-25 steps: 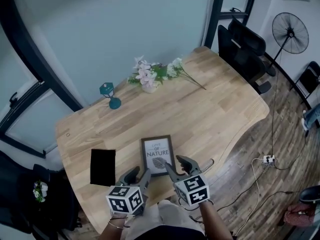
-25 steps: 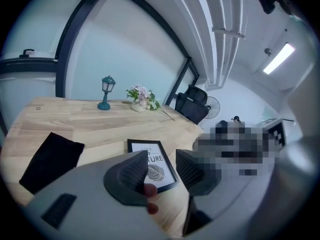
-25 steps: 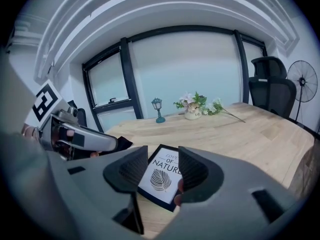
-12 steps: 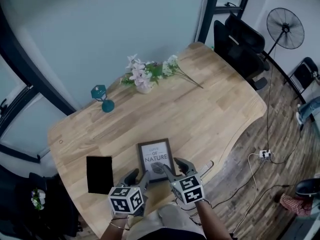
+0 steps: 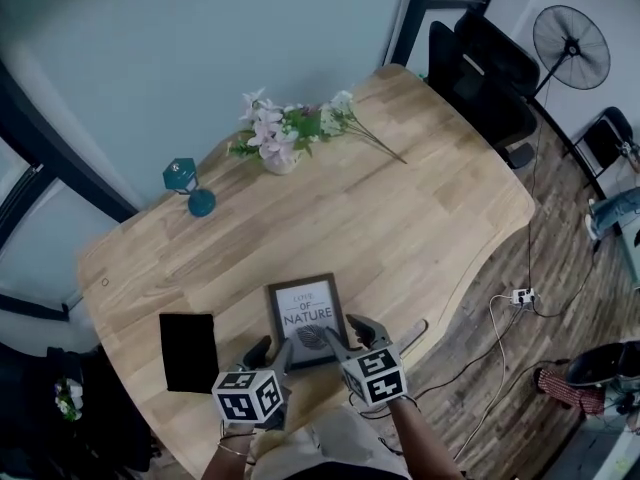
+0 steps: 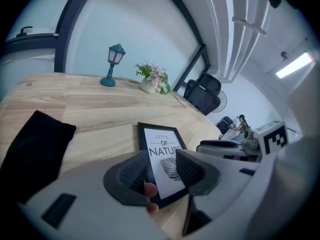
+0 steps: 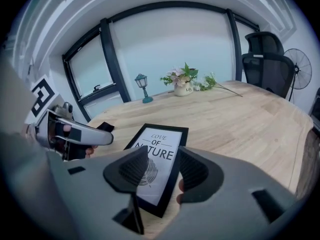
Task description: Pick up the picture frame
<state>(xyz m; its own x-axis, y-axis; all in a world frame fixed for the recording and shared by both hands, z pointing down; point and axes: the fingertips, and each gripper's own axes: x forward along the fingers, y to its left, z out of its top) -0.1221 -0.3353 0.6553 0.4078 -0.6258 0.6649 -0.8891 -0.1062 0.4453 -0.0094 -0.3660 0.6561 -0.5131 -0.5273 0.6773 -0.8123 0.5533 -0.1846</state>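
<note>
The picture frame (image 5: 304, 315) is black with a white "LOVE OF NATURE" print and lies flat on the wooden table (image 5: 400, 218) near its front edge. My left gripper (image 5: 272, 352) is open just above the frame's near left corner. My right gripper (image 5: 343, 332) is open over the near right corner. In the left gripper view, the frame (image 6: 161, 151) shows between and beyond the spread jaws of the left gripper (image 6: 162, 173). In the right gripper view, the frame (image 7: 161, 151) lies under the right gripper (image 7: 162, 170), with its right edge in the gap. Neither gripper holds anything.
A black cloth (image 5: 187, 351) lies left of the frame. A teal lamp (image 5: 188, 188) and a vase of flowers (image 5: 275, 150) stand along the table's far side. Black office chairs (image 5: 480, 68), a fan (image 5: 570, 40) and floor cables (image 5: 520, 296) are to the right.
The head view has shifted a little, so the table sits further left. Both grippers stay open at the frame's near edge, and the frame has not moved.
</note>
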